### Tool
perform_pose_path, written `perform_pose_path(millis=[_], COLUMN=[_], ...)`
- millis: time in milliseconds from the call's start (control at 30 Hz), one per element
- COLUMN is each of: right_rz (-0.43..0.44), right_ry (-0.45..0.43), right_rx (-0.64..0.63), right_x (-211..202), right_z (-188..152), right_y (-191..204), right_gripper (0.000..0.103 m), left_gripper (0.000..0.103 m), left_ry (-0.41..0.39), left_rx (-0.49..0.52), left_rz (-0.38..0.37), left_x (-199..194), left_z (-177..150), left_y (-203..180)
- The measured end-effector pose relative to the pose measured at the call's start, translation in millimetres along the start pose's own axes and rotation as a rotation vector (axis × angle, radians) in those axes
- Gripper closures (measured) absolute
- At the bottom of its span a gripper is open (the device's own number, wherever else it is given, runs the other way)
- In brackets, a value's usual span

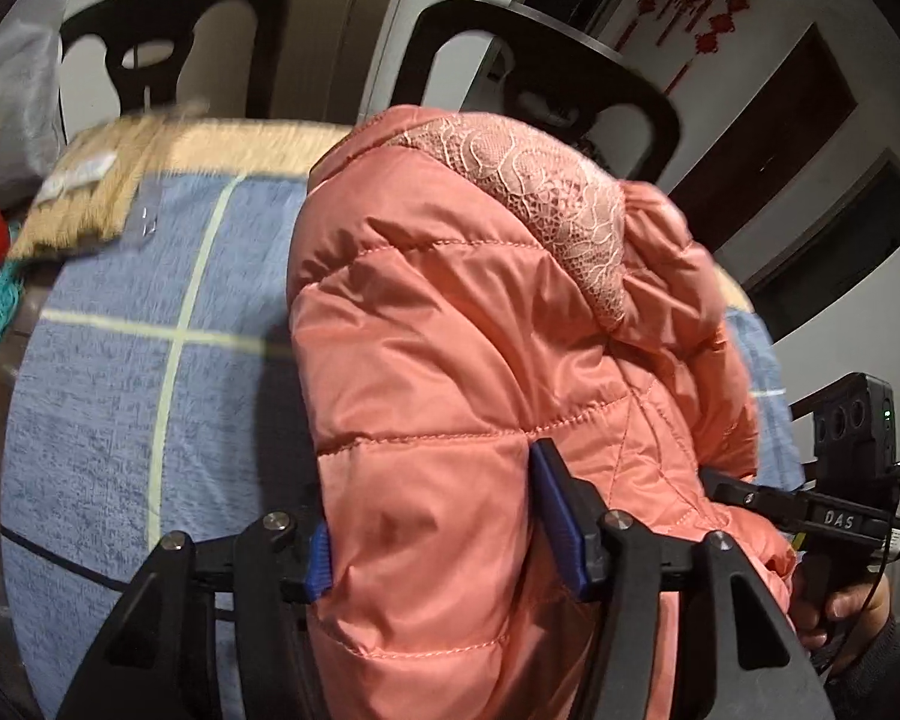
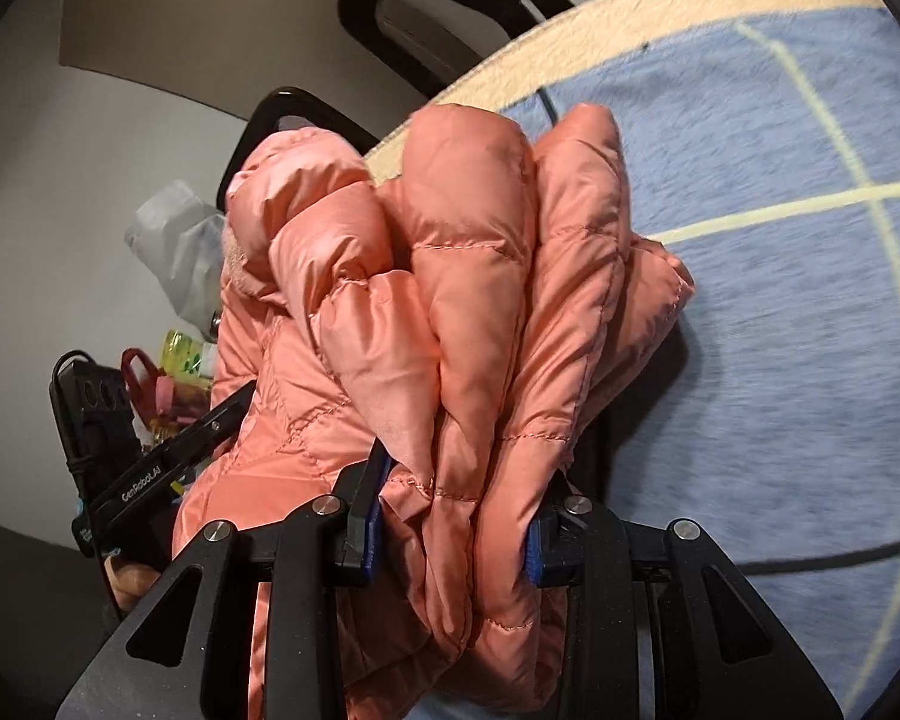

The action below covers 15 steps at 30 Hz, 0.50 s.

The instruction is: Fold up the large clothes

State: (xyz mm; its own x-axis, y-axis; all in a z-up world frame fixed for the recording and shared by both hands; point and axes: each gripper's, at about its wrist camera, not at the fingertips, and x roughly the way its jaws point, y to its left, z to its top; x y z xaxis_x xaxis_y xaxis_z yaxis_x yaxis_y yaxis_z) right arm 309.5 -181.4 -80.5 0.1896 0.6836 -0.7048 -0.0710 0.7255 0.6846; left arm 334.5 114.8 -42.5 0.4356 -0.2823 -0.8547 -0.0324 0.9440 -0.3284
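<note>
Both tongs, left tongs (image 1: pixel 444 516) and right tongs (image 2: pixel 450 516), pinch the pink jacket (image 1: pixel 480 324) above the desk (image 1: pixel 120 396); mid-fold, next lay it flat toward twelve o'clock.

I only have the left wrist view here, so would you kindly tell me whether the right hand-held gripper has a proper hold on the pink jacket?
Observer: Yes. In the right wrist view, the right hand-held gripper is clamped on a thick bunch of the pink jacket, several puffy folds gathered between its blue pads.
Operator: Thank you. Is there anything beyond the jacket on that side?
Observer: A crumpled clear plastic bag sits off the table's edge, past the jacket.
Operator: And is my own left hand-held gripper visible from there?
Observer: Yes, the left hand-held gripper body shows at that view's left edge, with colourful bags behind it.
</note>
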Motion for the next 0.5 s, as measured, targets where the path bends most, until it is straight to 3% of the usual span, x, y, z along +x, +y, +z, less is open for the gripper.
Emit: perform_pose_path(millis=[100, 333, 500], right_rz=[-0.026, -0.096, -0.146], right_ry=[-0.003, -0.007, -0.074], right_rx=[0.038, 0.020, -0.055], right_x=[9.5, -10.5, -42.9], right_z=[-2.0, -0.1, -8.7], right_y=[-15.0, 1.6, 25.4], right_gripper=[0.044, 0.039, 0.039], left_gripper=[0.035, 0.035, 0.036], left_ry=[-0.022, -0.048, -0.100], left_rx=[-0.003, -0.001, -0.022], left_rz=[-0.010, 0.041, 0.044], left_x=[7.7, -12.7, -49.3], left_z=[-6.6, -18.9, -29.4], left_y=[5.3, 5.0, 7.3])
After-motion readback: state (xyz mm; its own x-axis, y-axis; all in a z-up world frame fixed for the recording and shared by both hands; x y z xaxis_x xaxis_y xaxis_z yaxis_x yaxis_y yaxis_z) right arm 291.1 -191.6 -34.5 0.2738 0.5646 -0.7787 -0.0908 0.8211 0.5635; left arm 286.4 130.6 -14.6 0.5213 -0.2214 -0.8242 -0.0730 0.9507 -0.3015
